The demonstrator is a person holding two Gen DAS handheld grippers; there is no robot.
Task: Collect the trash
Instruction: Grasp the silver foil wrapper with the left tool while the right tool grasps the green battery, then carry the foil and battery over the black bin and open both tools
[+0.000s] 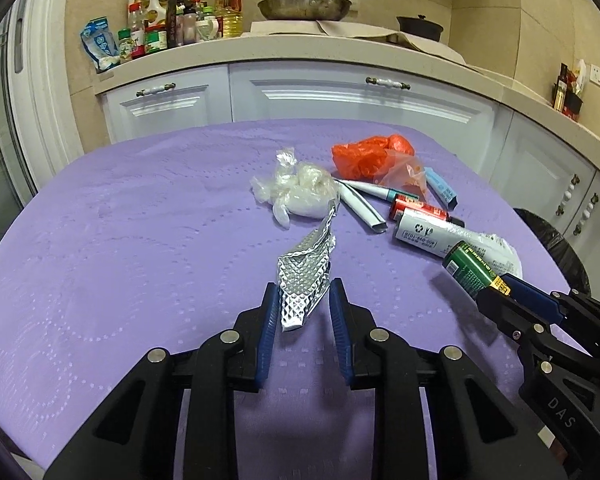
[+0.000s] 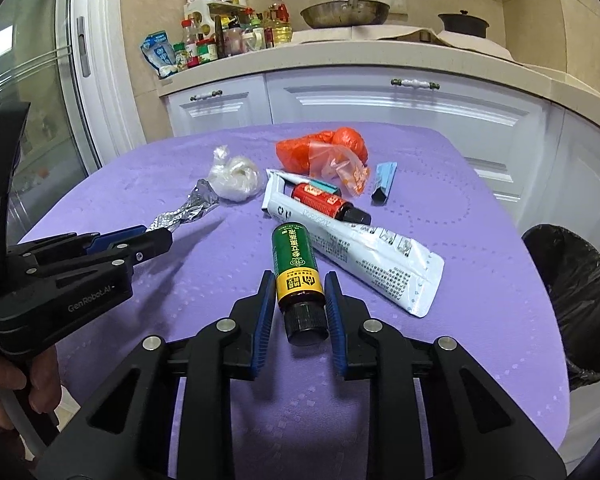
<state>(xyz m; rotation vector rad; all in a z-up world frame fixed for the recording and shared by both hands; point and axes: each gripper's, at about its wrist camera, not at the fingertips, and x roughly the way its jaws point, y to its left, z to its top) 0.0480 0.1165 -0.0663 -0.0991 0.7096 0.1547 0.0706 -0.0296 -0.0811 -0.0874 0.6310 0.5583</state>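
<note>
My left gripper (image 1: 304, 294) holds a crumpled silver foil wrapper (image 1: 306, 276) between its blue pads, above the purple tablecloth (image 1: 140, 240); the foil (image 2: 188, 210) and left gripper (image 2: 156, 240) also show in the right wrist view. My right gripper (image 2: 296, 292) is shut on a green bottle with a yellow label and black cap (image 2: 298, 272), also seen in the left wrist view (image 1: 470, 270). On the cloth lie a clear plastic wad (image 1: 296, 192), an orange plastic bag (image 1: 374, 156), a red bottle (image 2: 324, 200), a white tube (image 2: 360, 248) and a blue carton (image 2: 384, 180).
A bin lined with a black bag (image 2: 580, 296) stands off the table's right edge. White kitchen cabinets (image 1: 340, 100) lie beyond the table, with a counter holding bottles (image 1: 168, 28), a pan (image 1: 304, 6) and a black pot (image 1: 420, 26).
</note>
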